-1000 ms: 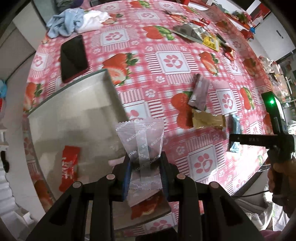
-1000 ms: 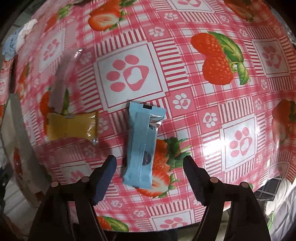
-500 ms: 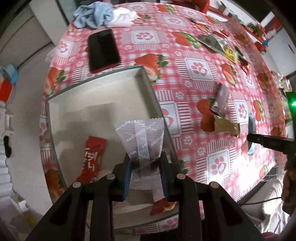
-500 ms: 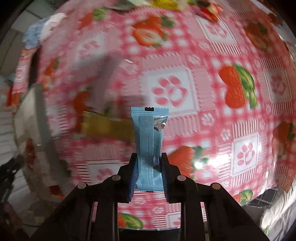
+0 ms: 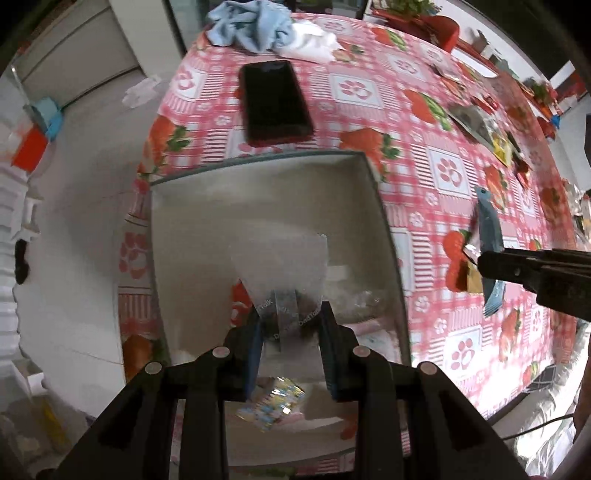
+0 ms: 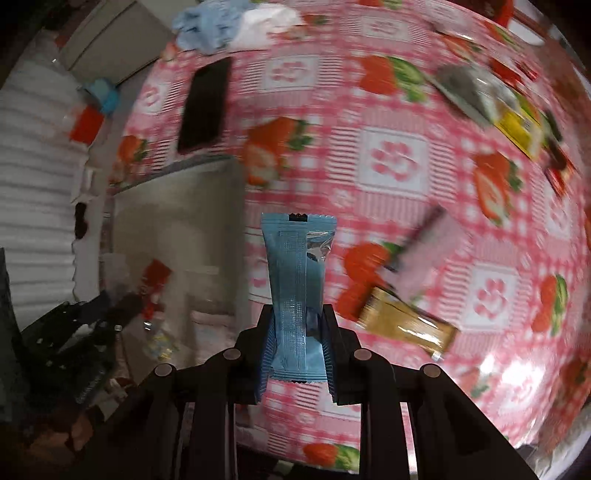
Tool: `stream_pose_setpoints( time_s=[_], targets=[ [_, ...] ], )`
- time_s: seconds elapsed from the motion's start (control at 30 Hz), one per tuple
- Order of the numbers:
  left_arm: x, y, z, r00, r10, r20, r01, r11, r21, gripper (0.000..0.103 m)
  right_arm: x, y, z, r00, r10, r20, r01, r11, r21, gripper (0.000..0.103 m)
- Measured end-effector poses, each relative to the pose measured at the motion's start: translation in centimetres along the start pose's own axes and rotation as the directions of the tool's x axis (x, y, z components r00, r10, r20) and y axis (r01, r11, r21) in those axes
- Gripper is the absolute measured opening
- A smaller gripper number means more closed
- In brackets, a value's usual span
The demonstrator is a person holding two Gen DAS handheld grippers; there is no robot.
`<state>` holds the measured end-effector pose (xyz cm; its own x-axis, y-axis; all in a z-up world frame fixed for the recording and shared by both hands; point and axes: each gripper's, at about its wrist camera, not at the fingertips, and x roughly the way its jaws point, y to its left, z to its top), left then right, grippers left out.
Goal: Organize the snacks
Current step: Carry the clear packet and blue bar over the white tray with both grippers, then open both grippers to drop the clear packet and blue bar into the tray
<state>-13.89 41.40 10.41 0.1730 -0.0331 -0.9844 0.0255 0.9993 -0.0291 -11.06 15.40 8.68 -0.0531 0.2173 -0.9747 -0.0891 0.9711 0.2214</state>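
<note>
- Left wrist view: Over the past second the left gripper [image 5: 291, 345] has swung from the box's edge to above its middle, with the box [image 5: 373, 192] now filling the centre of the frame. Its jaws stay pressed onto the clear wrapped snack [image 5: 282, 273], which stands up between them over the box's pale floor, not yet released.
- In the box, a red packet [image 5: 238, 299] shows partly behind the clear wrapper, a bright patterned packet [image 5: 273, 404] lies under the jaws, and a crinkled clear wrapper [image 5: 360, 301] rests by the right wall. So a few snacks appear already sorted.
- On the strawberry tablecloth [image 5: 439, 173] outside the box lie a black phone [image 5: 275, 103], a blue and white cloth [image 5: 258, 27] and a scatter of packets [image 5: 480, 123] at the far right. The right gripper [image 5: 496, 266] enters from the right, carrying the blue packet [image 5: 487, 229].
- Right wrist view: A second ago the right gripper [image 6: 297, 332] stood spread around the blue packet [image 6: 299, 266] lying on the cloth; now it pinches that packet at its lower half, lifted clear, and the blurred view has turned toward the box [image 6: 236, 192] at left.
- Left on the cloth are a gold packet [image 6: 406, 325], a pale pink packet [image 6: 424, 254] touching it, and further wrappers [image 6: 476, 92] near the far edge.
- Judgement: the sorting looks under way but well short of finished, with two snacks in the air and several more to collect.
</note>
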Motion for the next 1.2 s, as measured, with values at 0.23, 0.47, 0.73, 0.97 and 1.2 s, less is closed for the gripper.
stream_pose_setpoints(
  time_s=[0.23,0.47,0.73,0.97,1.2],
  targets=[
    [1.2,1.7,0.8,1.000,0.014,-0.022,-0.015,1.000,-0.023,0.031,1.4,4.4,1.3,0.999,0.031,-0.038,-0.034,0.997,-0.070,0.025],
    [2.7,2.4,0.8,0.998,0.018,-0.054,-0.020,0.999,-0.035,0.031,3.7,7.2,2.3,0.996,0.039,-0.086,-0.047,0.994,-0.096,0.025],
    [3.8,3.2,0.4,0.996,0.023,-0.089,-0.025,0.999,-0.026,0.031,6.0,8.5,2.6,0.990,0.030,-0.136,-0.043,0.994,-0.096,0.026],
    [4.2,3.5,0.3,0.995,0.040,-0.089,-0.042,0.999,-0.022,0.053,7.1,9.1,2.9,0.989,0.016,-0.148,-0.030,0.995,-0.095,0.026],
    [3.9,3.7,-0.1,0.995,0.061,-0.078,-0.063,0.998,-0.022,0.077,7.1,8.4,2.9,0.989,0.010,-0.148,-0.020,0.998,-0.066,0.033]
  ],
)
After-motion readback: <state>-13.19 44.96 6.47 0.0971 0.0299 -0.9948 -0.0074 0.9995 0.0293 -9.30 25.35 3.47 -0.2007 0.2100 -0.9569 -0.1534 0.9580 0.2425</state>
